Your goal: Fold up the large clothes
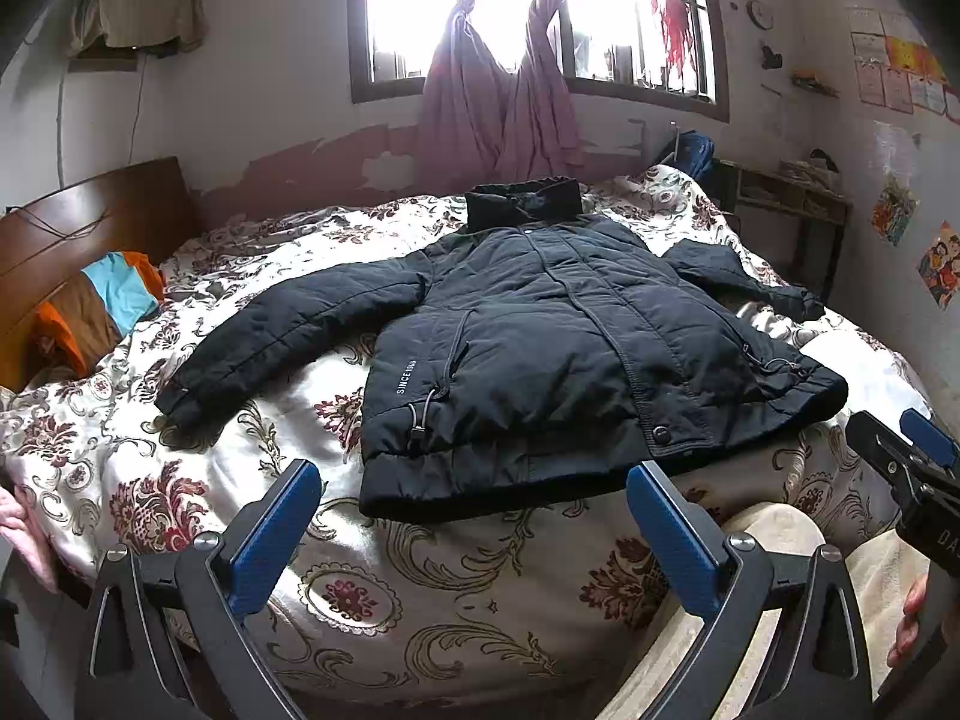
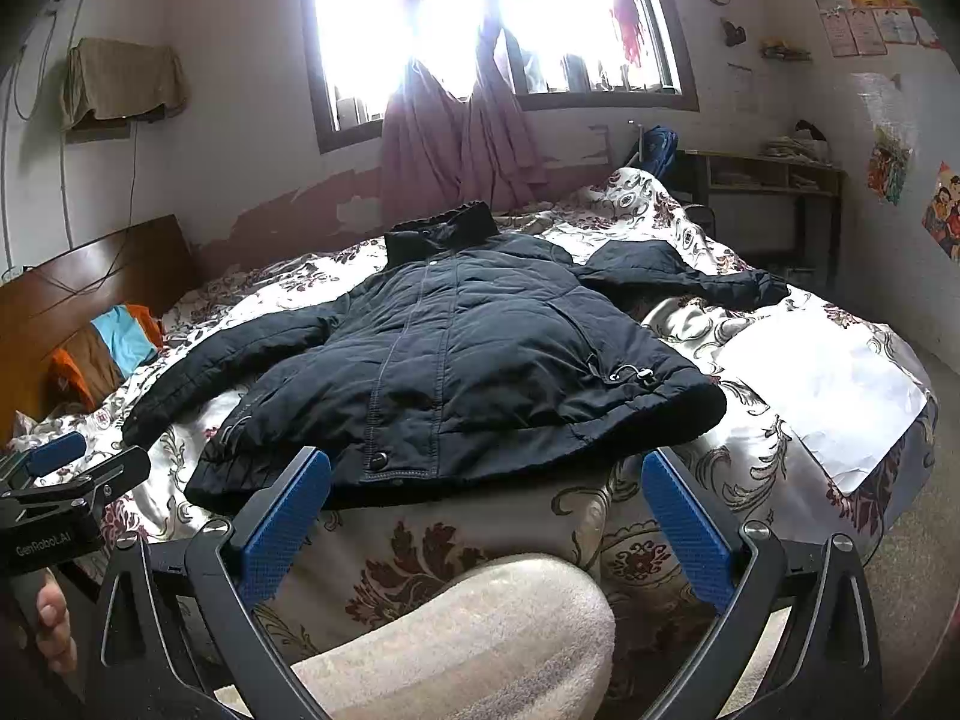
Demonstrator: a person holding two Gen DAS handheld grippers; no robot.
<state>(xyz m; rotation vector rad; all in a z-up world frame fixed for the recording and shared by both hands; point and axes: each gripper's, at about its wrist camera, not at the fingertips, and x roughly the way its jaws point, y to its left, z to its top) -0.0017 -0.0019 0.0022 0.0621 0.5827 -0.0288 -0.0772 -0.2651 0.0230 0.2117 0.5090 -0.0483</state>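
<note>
On the bed (image 1: 420, 600), near its front edge, a black jacket (image 1: 558, 336) is lying face up, sleeves spread, collar pointing toward the window (image 1: 540, 18). Left gripper (image 1: 474, 534) and right gripper (image 2: 486, 528) are hovering spread, holding nothing. Glare is washing out the panes; wall posters (image 1: 900, 72) unreadable.

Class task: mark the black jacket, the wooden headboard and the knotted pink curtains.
black jacket (image 1: 540, 324): left wrist view, front panel.
wooden headboard (image 1: 90, 222): left wrist view, upper board.
pink curtains (image 2: 456, 138): right wrist view, hanging folds.
</note>
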